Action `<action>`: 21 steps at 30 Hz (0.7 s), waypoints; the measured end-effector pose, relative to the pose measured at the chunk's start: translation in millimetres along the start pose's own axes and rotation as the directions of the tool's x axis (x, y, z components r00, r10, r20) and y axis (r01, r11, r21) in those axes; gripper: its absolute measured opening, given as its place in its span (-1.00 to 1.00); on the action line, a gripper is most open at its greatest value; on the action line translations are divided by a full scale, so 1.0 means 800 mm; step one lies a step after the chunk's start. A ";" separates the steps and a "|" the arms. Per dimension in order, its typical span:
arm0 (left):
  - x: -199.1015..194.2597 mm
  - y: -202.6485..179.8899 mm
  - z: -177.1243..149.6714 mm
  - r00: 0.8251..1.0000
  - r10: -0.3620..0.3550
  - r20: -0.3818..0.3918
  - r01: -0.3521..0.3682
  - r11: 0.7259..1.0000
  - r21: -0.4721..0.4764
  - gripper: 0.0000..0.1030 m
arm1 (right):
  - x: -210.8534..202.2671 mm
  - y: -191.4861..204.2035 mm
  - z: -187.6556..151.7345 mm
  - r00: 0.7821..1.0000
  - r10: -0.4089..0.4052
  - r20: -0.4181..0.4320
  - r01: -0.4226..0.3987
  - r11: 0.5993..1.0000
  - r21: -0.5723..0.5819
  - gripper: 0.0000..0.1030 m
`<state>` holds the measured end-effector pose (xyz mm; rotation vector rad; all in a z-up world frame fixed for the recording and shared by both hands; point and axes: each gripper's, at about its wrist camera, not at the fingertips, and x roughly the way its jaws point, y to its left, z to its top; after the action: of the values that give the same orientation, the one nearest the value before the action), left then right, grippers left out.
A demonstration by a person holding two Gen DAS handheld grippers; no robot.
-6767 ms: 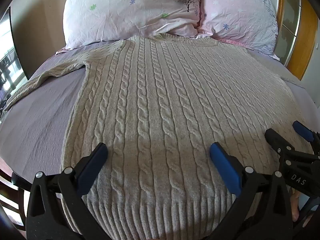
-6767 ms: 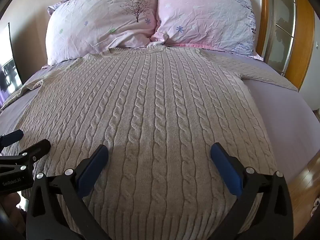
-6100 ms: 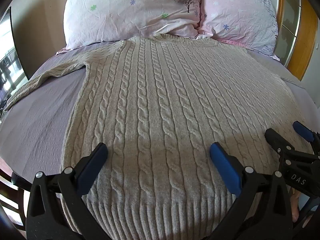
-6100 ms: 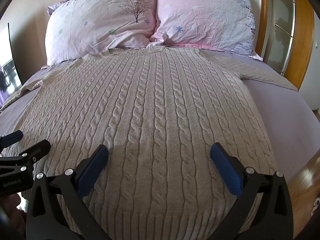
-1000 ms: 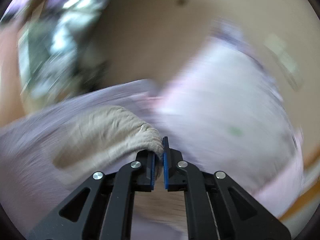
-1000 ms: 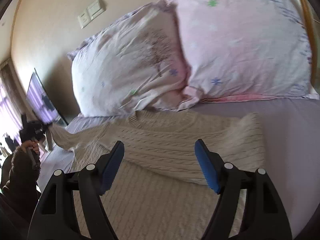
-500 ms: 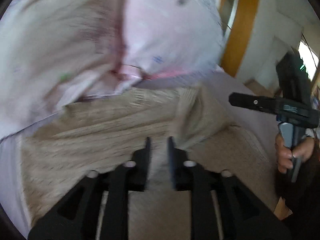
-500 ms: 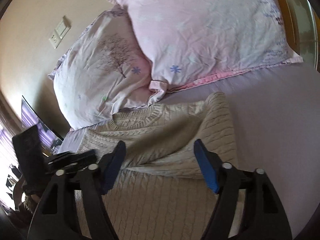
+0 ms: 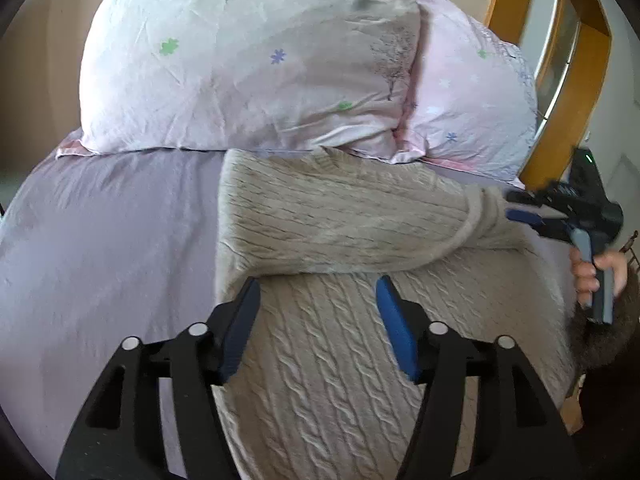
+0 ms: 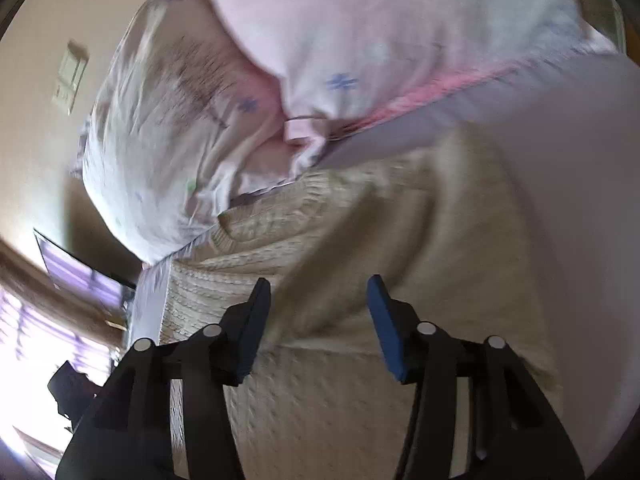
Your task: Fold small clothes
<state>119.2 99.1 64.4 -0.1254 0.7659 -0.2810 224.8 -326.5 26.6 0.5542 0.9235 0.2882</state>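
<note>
A beige cable-knit sweater [image 9: 328, 364] lies on the bed with both sleeves folded across its chest; the left sleeve [image 9: 320, 224] lies on top, running to the right. My left gripper [image 9: 318, 296] is open and empty, just above the sweater below that sleeve. My right gripper [image 10: 318, 292] is open and empty over the sweater's [image 10: 360, 400] upper part; it also shows in the left wrist view [image 9: 524, 210], near the sleeve's cuff end at the right. The right wrist view is blurred.
Two pink floral pillows [image 9: 248, 60] [image 9: 472, 108] lie at the bed's head, just beyond the sweater's collar. The lilac sheet [image 9: 108, 240] spreads to the left. A wooden-framed mirror [image 9: 568, 64] stands at the right. A dark screen [image 10: 80, 276] is at the left.
My left gripper carried the left sleeve across the chest, let it go and opened. It has drawn back over the sweater's body. My right gripper tilted and moved nearer the folded sleeves.
</note>
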 end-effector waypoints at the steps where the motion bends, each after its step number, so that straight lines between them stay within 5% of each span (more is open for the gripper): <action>1: 0.001 -0.003 0.000 1.000 -0.012 0.000 0.012 1.000 0.004 0.22 | 0.009 0.010 0.006 1.000 -0.028 -0.009 0.028 1.000 -0.009 0.11; 5: 0.004 -0.020 -0.009 0.999 -0.036 -0.010 0.036 0.999 0.030 0.29 | 0.057 0.026 0.027 0.977 -0.209 -0.049 0.209 0.978 -0.002 0.07; 6: 0.004 -0.022 -0.012 0.999 -0.037 -0.012 0.037 0.999 0.036 0.30 | 0.070 0.024 0.030 0.964 -0.258 -0.059 0.258 0.966 -0.006 -0.37; 8: -0.002 -0.024 -0.018 0.999 -0.036 -0.008 0.036 0.998 0.046 0.31 | 0.074 0.022 0.033 0.961 -0.273 -0.042 0.272 0.962 -0.029 -0.85; 11: -0.012 -0.018 -0.026 0.999 -0.035 0.009 0.035 0.999 0.035 0.33 | 0.016 0.028 0.035 0.989 -0.076 0.127 0.080 0.997 -0.023 -0.86; 14: -0.017 -0.009 -0.035 0.999 -0.033 0.014 0.033 0.999 0.008 0.34 | -0.064 0.024 0.012 0.944 -0.006 0.331 0.025 0.998 -0.055 -0.86; 17: -0.022 -0.001 -0.046 0.999 -0.046 0.013 0.046 0.999 -0.025 0.34 | -0.061 -0.019 -0.013 0.966 -0.103 0.235 0.099 0.995 0.032 -0.81; 19: -0.032 0.005 -0.055 0.998 -0.061 0.011 0.062 0.997 -0.047 0.34 | -0.065 -0.055 -0.037 0.977 -0.149 0.151 0.132 0.985 0.115 -0.60; 21: -0.044 0.013 -0.065 0.997 -0.080 0.007 0.080 0.994 -0.069 0.38 | -0.097 -0.079 -0.064 0.974 -0.145 0.173 0.120 0.982 0.148 -0.09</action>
<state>61.0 118.8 48.6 -0.2222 0.7678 -0.3301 138.3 -397.4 18.4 0.6310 0.8010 0.0521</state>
